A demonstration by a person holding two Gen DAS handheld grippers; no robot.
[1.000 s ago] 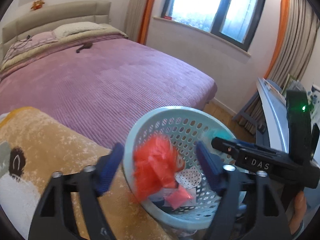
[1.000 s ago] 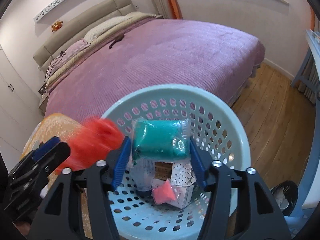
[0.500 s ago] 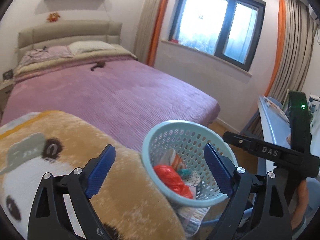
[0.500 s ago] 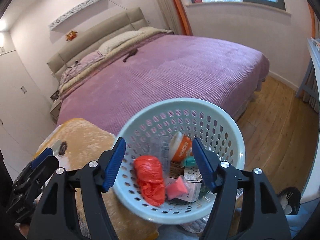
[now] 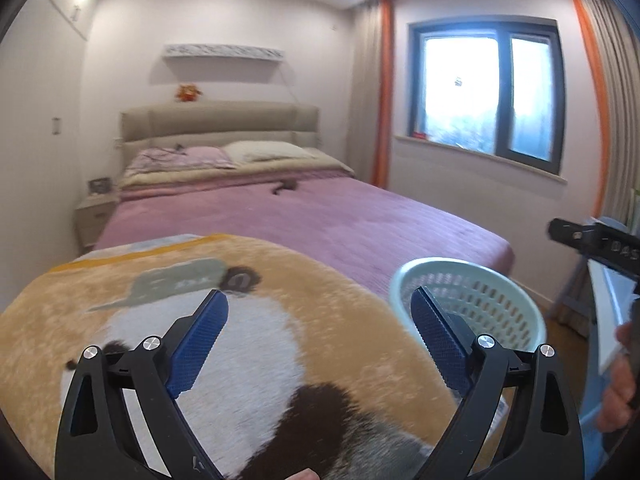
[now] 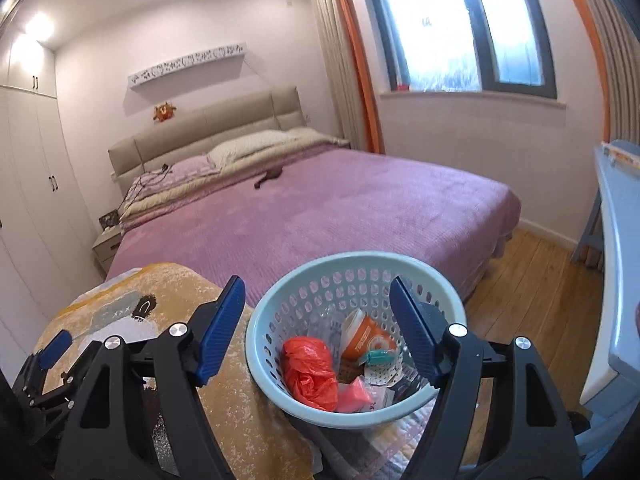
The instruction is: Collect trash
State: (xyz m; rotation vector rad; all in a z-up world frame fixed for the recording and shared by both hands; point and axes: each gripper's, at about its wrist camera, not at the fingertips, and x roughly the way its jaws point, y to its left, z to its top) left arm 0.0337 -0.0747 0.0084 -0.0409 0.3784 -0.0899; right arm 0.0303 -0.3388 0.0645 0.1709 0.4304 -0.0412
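Observation:
A pale blue perforated basket [image 6: 352, 268] sits at the foot of the bed; it also shows in the left wrist view [image 5: 492, 292]. Inside lie a crumpled red bag [image 6: 310, 372], an orange cup [image 6: 362, 334], a pink wrapper [image 6: 354, 394], a small teal piece [image 6: 376, 357] and white packaging. My right gripper [image 6: 318, 330] is open and empty, raised above and in front of the basket. My left gripper [image 5: 320, 336] is open and empty over the orange panda blanket [image 5: 280, 272], left of the basket. Its fingertip [image 6: 54, 348] shows in the right wrist view.
A purple bed [image 6: 340, 208] with pillows and a small dark item [image 6: 269, 177] fills the middle. A blue desk [image 6: 616, 240] stands at the right, a nightstand [image 6: 106, 242] and white wardrobes at the left. Wooden floor [image 6: 532, 280] lies between bed and desk.
The red bag dropped from my left gripper and the teal packet from my right into the basket. Both grippers opened, then rose and pulled back; the left swung left over the blanket.

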